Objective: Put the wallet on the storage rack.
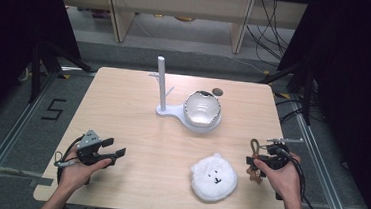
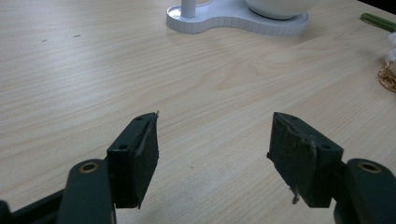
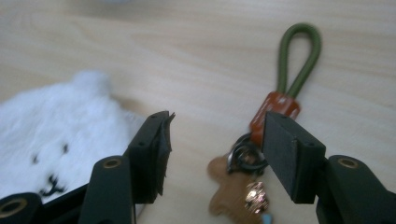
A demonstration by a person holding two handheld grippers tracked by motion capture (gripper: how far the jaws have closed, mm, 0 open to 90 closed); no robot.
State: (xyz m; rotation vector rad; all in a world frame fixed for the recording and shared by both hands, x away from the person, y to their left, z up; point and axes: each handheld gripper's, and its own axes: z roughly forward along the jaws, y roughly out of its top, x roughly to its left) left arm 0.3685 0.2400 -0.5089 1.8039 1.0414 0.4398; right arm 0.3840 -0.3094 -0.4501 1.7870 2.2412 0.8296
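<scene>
Keychain [image 3: 261, 154] between open right hand-held gripper [image 3: 215, 140]

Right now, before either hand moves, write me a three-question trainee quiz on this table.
1. True or false: the left tongs are shut on the white stand.
2. Multiple choice: what lies between the jaws of the right tongs? A) the fluffy white bear pouch B) the keychain with the green loop C) the glossy bowl
3. Fill in: the bowl sits on the stand's ____.

Key
1. False: they are open over bare tabletop.
2. B: the open jaws straddle the keychain's ring and gingerbread-shaped charm.
3. Base, beside the upright post.
</scene>
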